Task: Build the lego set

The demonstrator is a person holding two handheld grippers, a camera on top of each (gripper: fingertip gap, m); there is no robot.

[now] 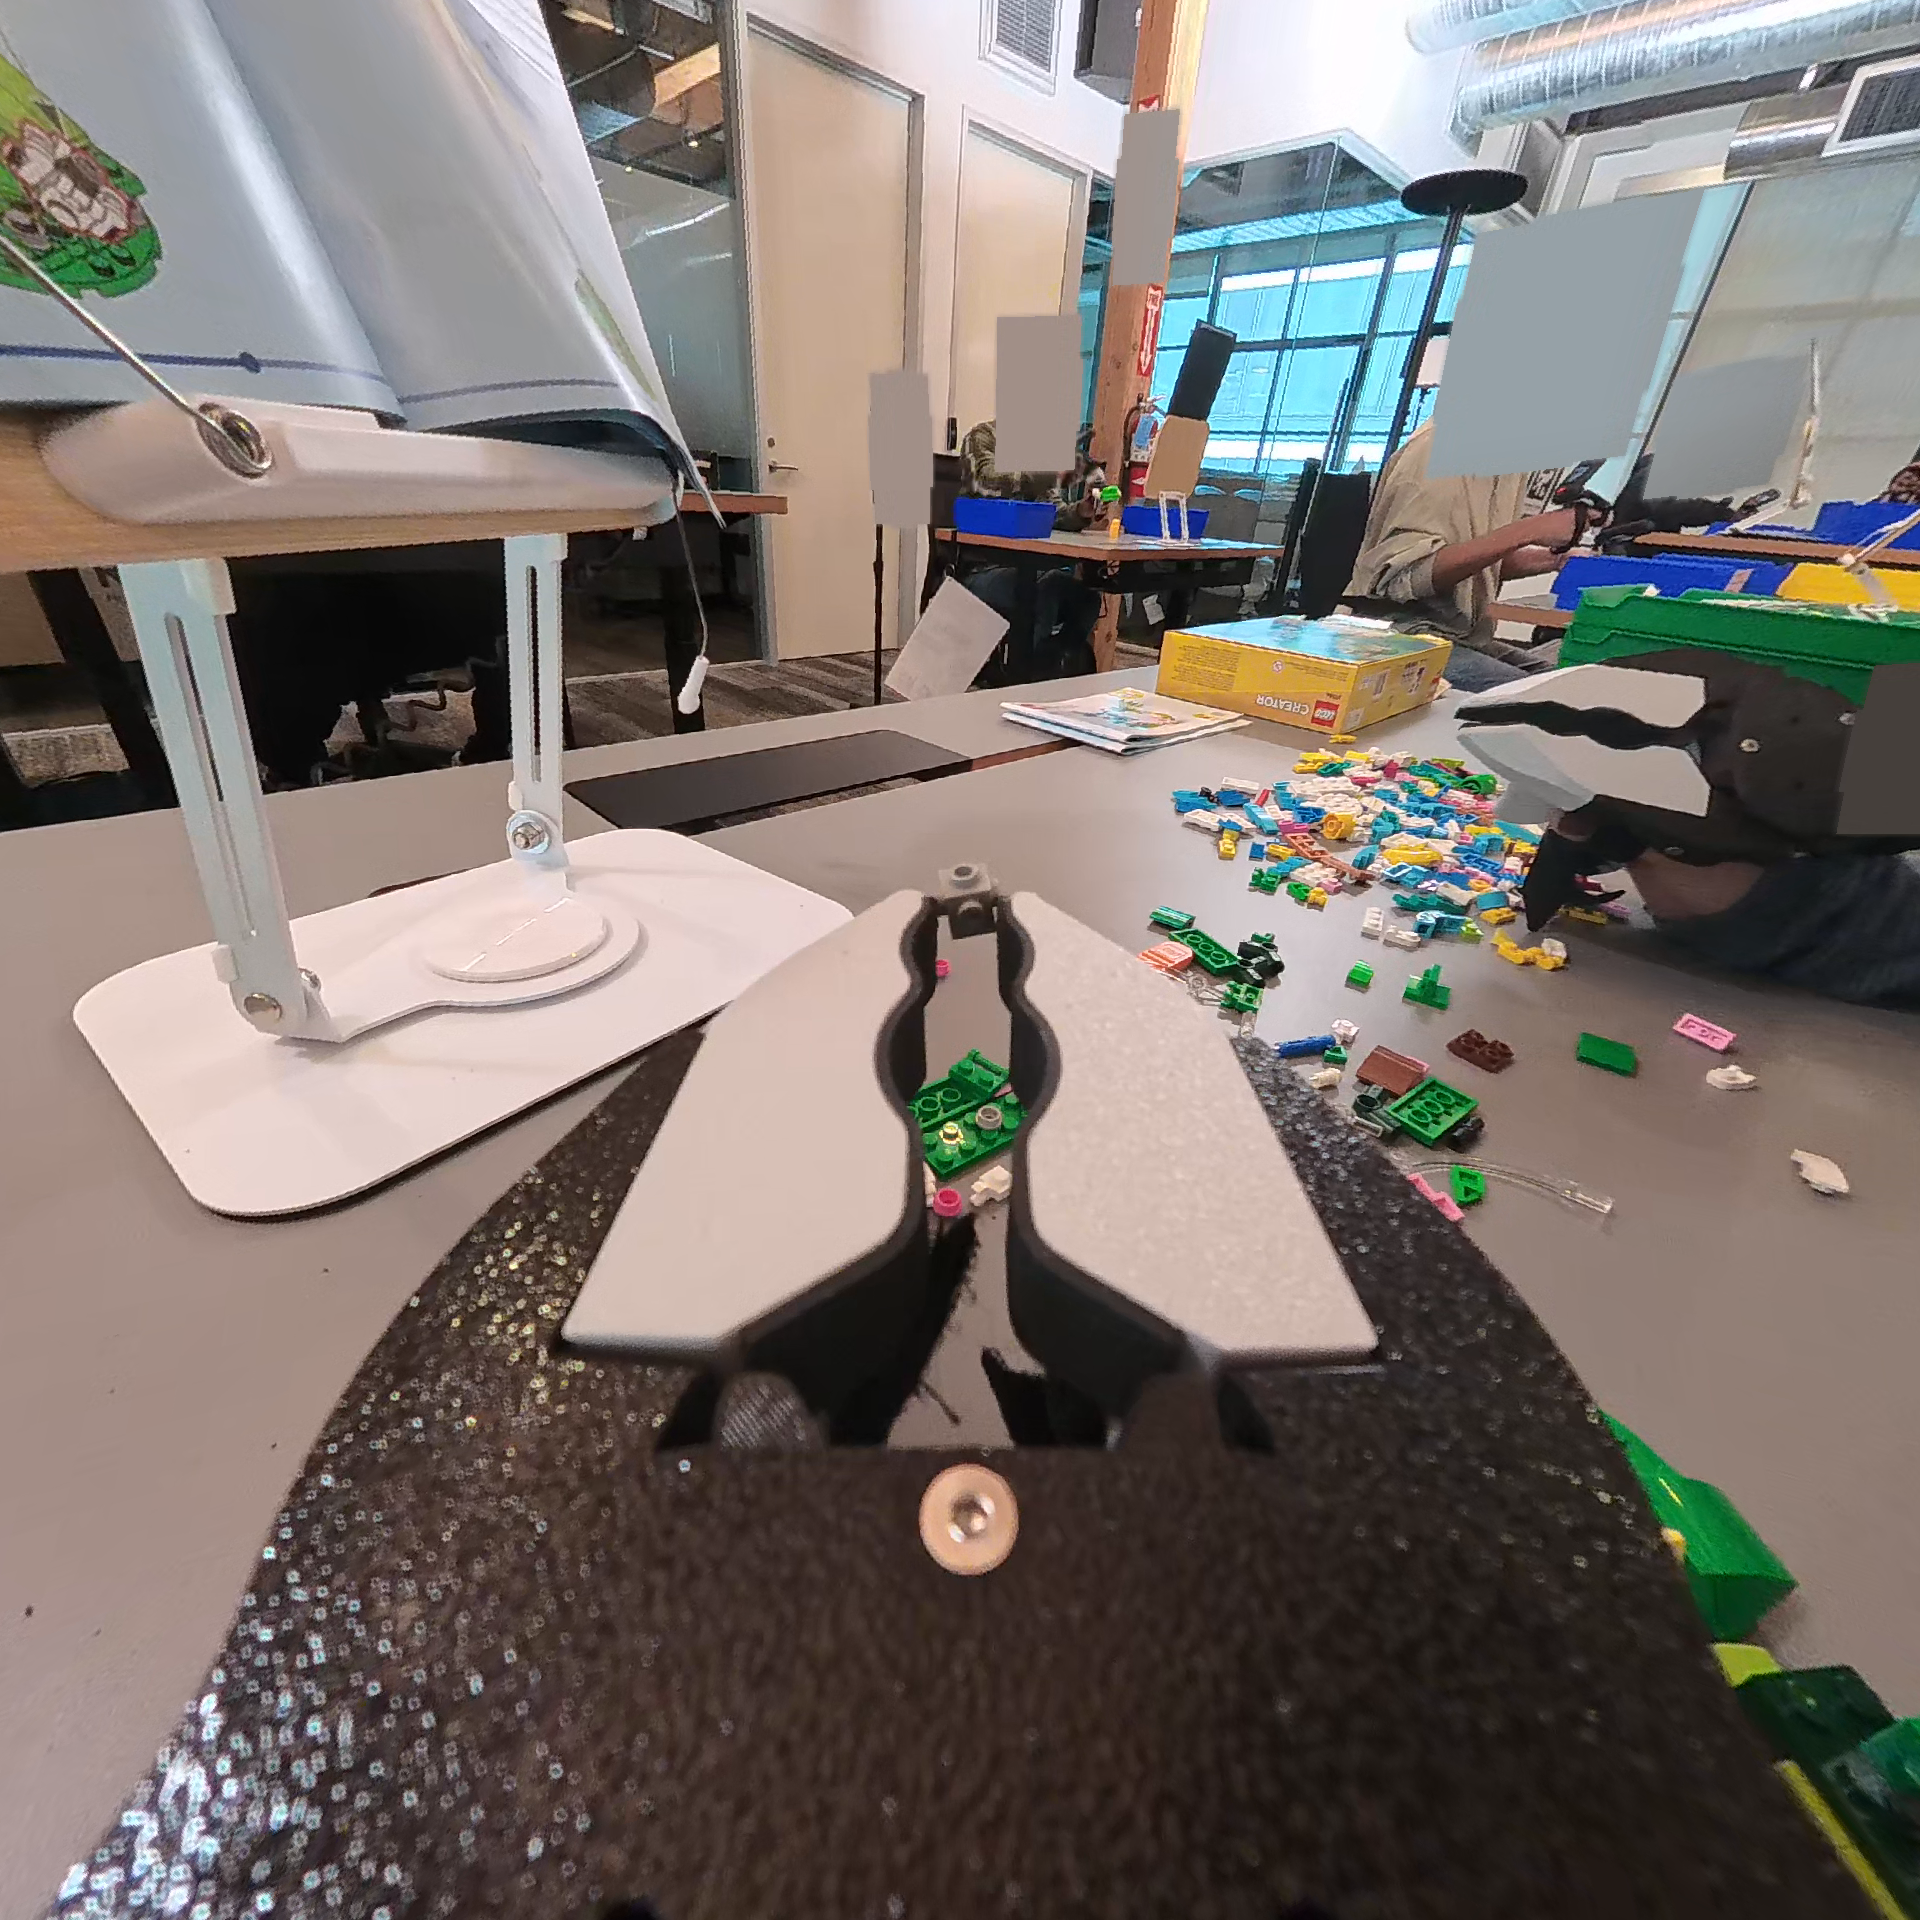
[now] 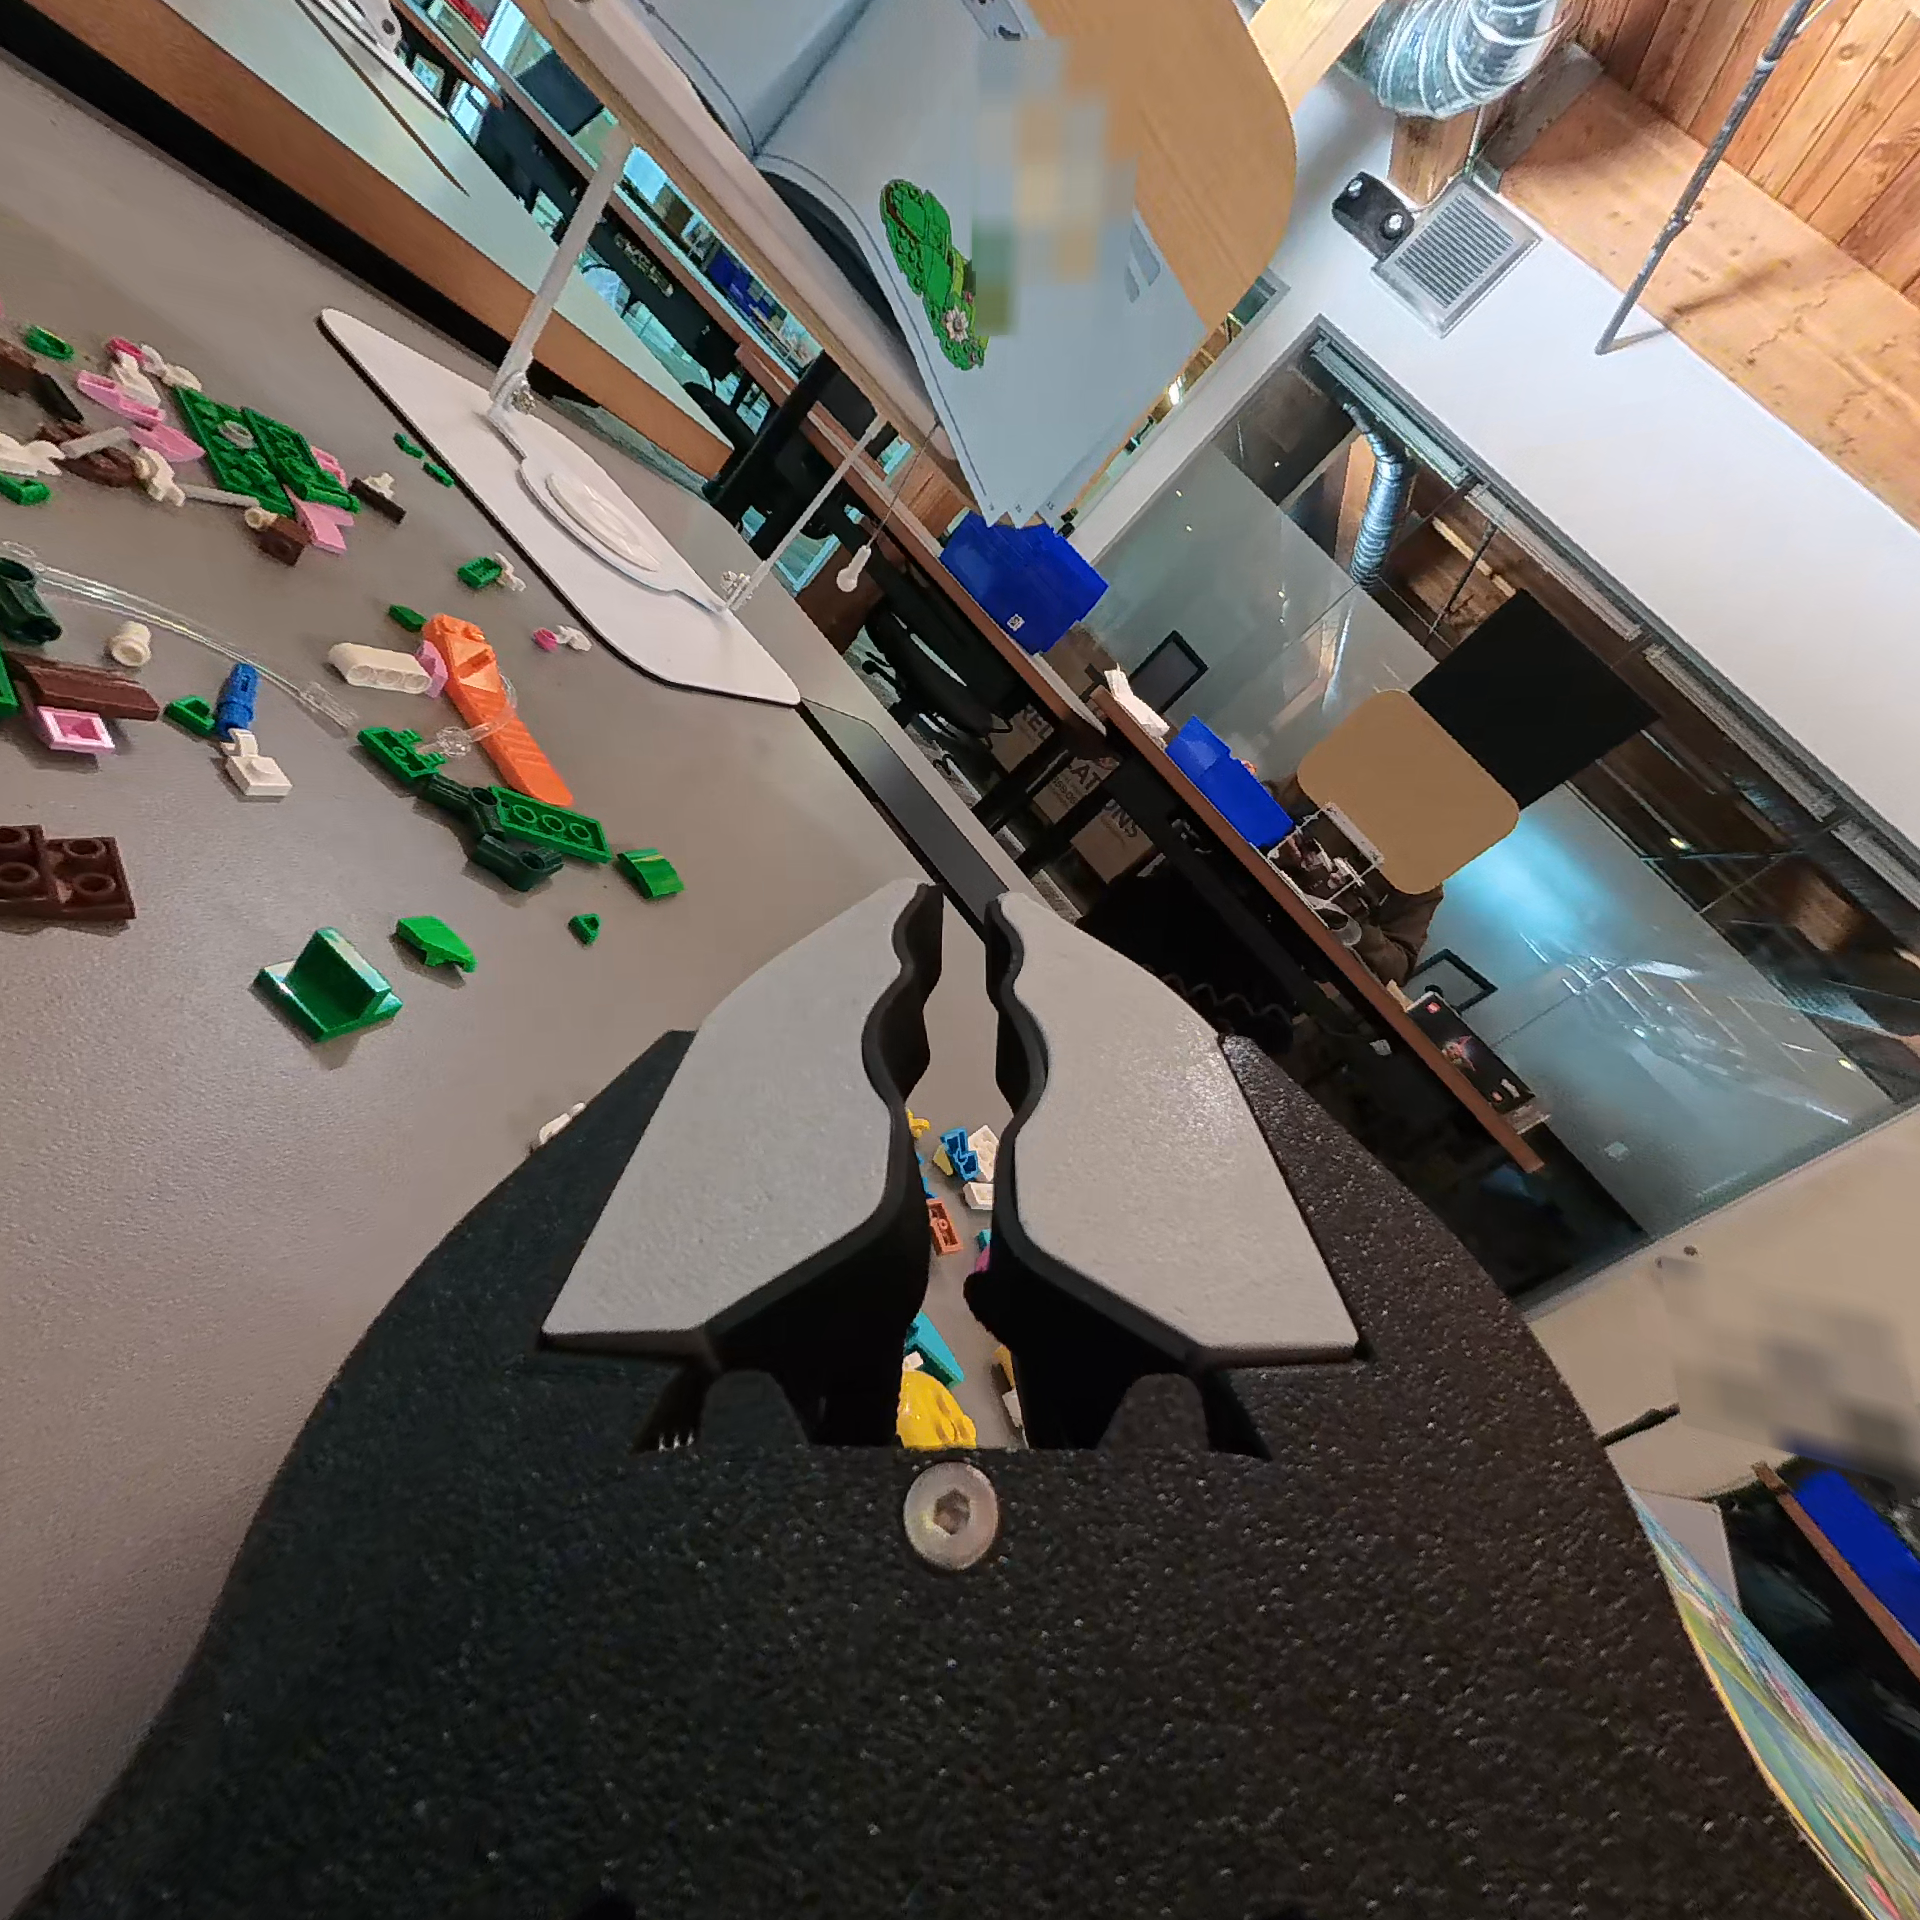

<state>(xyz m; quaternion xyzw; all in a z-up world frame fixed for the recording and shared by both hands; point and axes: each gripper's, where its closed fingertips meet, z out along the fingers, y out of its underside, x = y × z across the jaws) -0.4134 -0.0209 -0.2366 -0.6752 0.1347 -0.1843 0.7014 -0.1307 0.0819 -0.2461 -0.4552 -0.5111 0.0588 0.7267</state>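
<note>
The left hand-held gripper (image 1: pixel 968 902) sits at centre frame in the left wrist view, its fingertips clamped on a small grey brick (image 1: pixel 966 896) held above the grey worktop (image 1: pixel 125 1351). Seen through the gap between its fingers, a green plate with a grey stud (image 1: pixel 961 1117) lies on the surface below. To the left of the frame the white base of a book stand (image 1: pixel 416 1039) takes up much of the near surface, its rounded edge just beside the gripper's left finger; the open instruction booklet (image 1: pixel 312 208) on it fills the upper left. Bare worktop lies at the lower left. To the right, scattered green, brown and pink pieces (image 1: pixel 1434 1101) lie near the gripper, and farther up right is a dense pile of blue, white, pink and yellow bricks (image 1: pixel 1371 842). The right hand-held gripper (image 1: pixel 1496 727) hovers over that pile at the right edge. A yellow box (image 1: pixel 1299 665) and a thin booklet (image 1: pixel 1122 717) rest near the worktop's far edge. In the right wrist view, the right hand-held gripper (image 2: pixel 964 909) has its fingertips slightly apart with nothing between them; mixed bricks (image 2: pixel 961 1153) show below in the gap. An orange separator tool (image 2: pixel 494 707) and green plates (image 2: pixel 260 447) lie at the left of the frame, with an open grey stretch at the lower left.
</note>
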